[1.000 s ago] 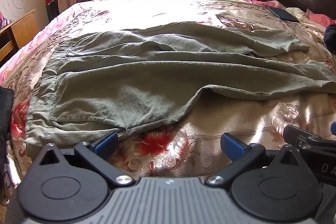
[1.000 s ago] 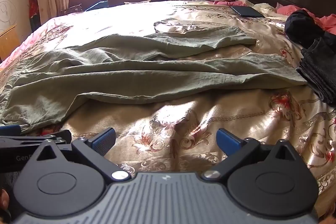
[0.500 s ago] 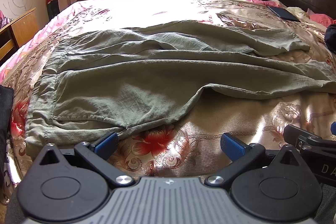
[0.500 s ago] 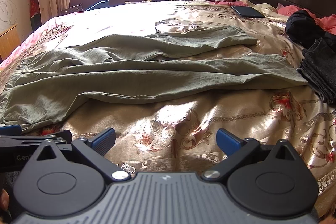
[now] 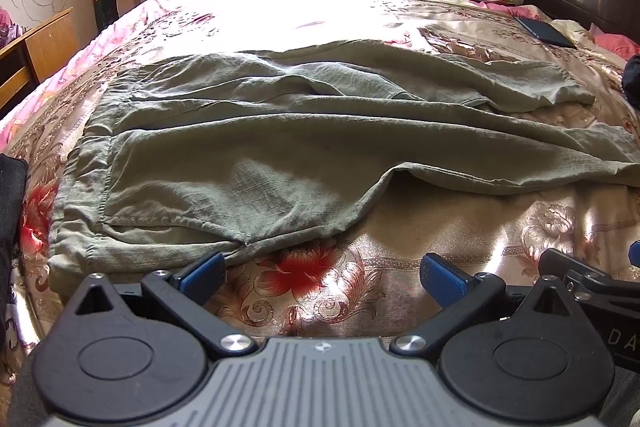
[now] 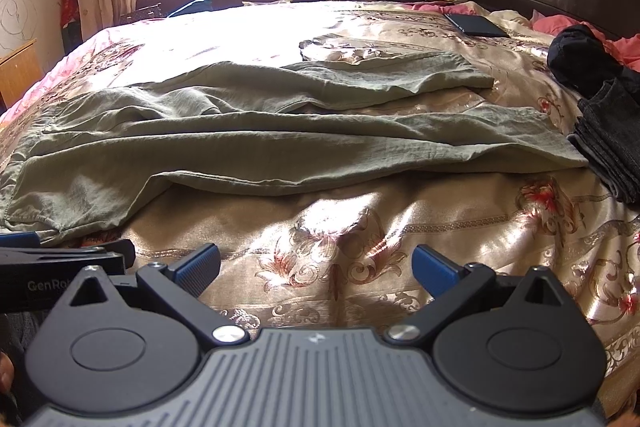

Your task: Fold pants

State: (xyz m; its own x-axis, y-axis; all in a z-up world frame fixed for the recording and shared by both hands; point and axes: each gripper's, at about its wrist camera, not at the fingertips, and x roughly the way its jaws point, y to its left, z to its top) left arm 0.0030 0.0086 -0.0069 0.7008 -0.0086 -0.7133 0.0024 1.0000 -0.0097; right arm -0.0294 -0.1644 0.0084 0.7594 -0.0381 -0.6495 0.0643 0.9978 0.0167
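On the bed (image 5: pixel 460 227), the olive pants (image 5: pixel 280 155) lie spread flat, exactly as a second ago. Your left claw (image 5: pixel 320 273) and right claw (image 6: pixel 316 265) have hardly moved, both wide open and empty, so no fold is begun.

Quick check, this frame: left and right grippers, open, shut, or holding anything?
Left gripper: open, empty, near the waist corner of the olive-green linen pants.
Right gripper: open, empty, over the gold floral bedspread.
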